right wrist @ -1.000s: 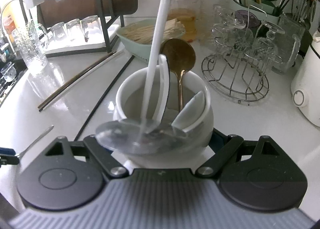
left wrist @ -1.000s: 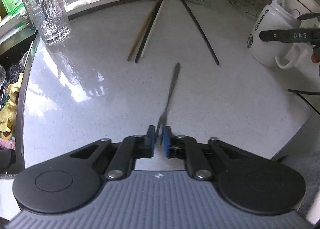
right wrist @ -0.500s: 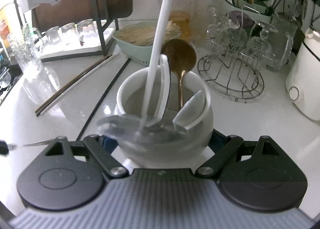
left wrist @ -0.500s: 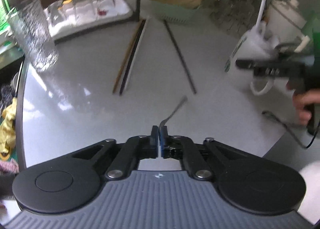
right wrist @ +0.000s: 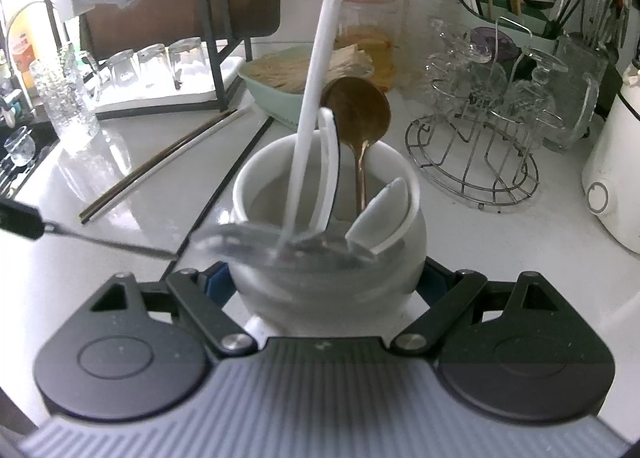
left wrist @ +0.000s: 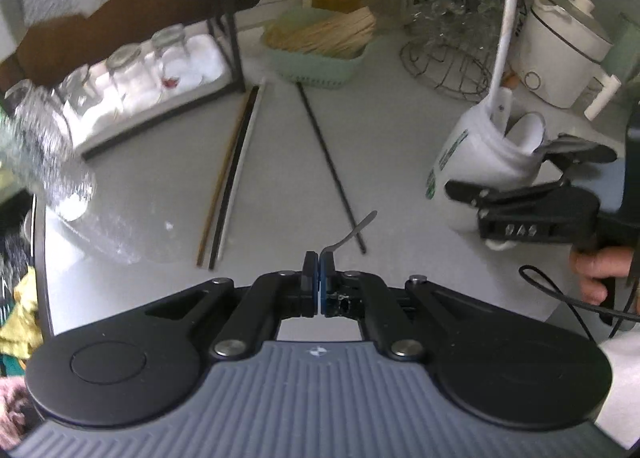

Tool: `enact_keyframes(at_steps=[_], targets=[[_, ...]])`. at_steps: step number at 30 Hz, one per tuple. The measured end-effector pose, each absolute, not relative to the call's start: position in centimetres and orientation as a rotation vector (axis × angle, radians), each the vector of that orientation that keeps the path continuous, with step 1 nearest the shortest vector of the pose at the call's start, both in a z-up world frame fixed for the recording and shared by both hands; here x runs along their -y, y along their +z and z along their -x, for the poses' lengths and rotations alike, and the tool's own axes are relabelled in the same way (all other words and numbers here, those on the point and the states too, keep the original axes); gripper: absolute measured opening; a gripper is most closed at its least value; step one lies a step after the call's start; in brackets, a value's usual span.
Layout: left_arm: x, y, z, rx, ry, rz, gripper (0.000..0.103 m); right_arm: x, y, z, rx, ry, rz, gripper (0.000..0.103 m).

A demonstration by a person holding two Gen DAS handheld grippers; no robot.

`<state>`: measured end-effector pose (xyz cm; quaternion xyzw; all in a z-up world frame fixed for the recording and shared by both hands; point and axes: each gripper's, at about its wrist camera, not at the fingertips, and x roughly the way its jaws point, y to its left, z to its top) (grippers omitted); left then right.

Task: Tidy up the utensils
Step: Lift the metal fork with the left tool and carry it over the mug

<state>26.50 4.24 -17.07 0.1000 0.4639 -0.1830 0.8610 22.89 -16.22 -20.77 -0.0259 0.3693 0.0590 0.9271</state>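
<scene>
Pinching a small metal fork [left wrist: 352, 233] by its tine end, the left gripper [left wrist: 319, 278] has its jaws pressed together on it, handle aimed toward the mug, presumably ready to drop it in. Beside it, the right gripper [right wrist: 324, 282] is clamped around the white mug [right wrist: 328, 225], likely steadying it; spoons and a white straw stand inside. Farther off, loose chopsticks [left wrist: 230, 173] lie waiting on the counter [left wrist: 280, 161].
</scene>
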Motion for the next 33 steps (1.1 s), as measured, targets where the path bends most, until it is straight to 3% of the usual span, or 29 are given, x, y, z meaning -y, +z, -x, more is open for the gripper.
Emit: enact_keyframes(at_steps=[12,33], targets=[[0.7,-13.8,-28.2,-0.971,-0.415,-0.279,0.001,16.6,-20.8,-23.2,-0.758,0.194,0.079,0.091],[2.9,-4.9,-26.5,-0.877,-0.488,-0.334,0.001,16.6,-20.7,-23.2,-0.767,0.199,0.075,0.091]])
